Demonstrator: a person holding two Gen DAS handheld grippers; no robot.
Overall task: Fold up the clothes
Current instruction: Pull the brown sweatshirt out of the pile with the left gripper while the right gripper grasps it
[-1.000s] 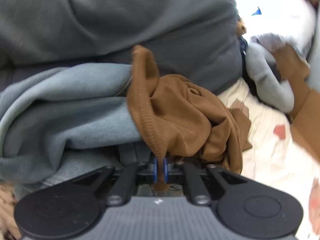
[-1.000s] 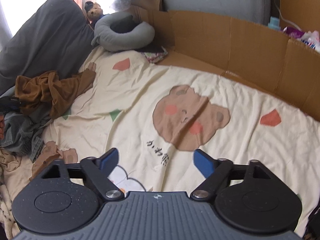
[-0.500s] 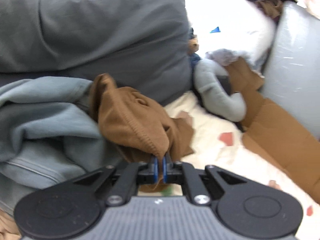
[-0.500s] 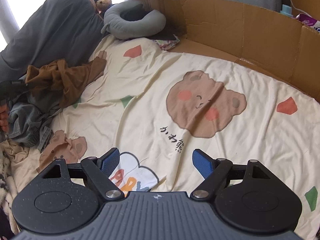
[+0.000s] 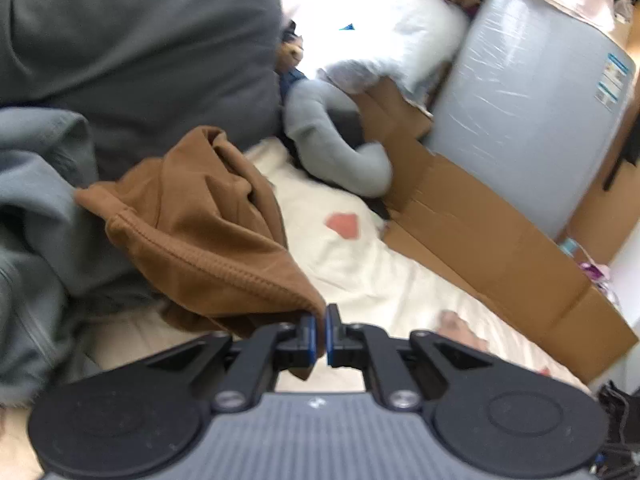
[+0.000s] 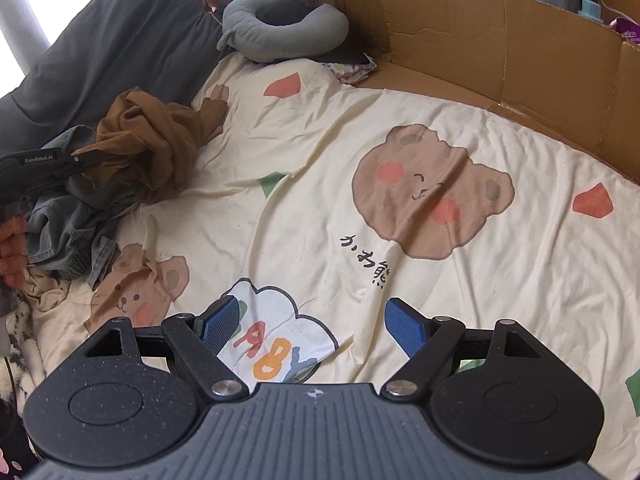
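The left gripper point(image 5: 319, 334) had its jaws pinched tight on the stitched hem of the brown garment point(image 5: 208, 224); the garment was bunched at the left edge of the cream bedsheet point(image 6: 320, 184), against a dark grey pillow point(image 6: 120, 52) and on top of a pile of grey-blue clothes point(image 6: 76, 220); the right gripper point(image 6: 312, 326) was over the printed sheet with its jaws spread wide and nothing between them; a grey neck pillow point(image 6: 280, 32) lay near the cardboard wall point(image 6: 500, 40).

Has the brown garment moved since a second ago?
Yes. The brown garment, pinched by the left gripper, has come away from the grey pillow, out over the sheet.
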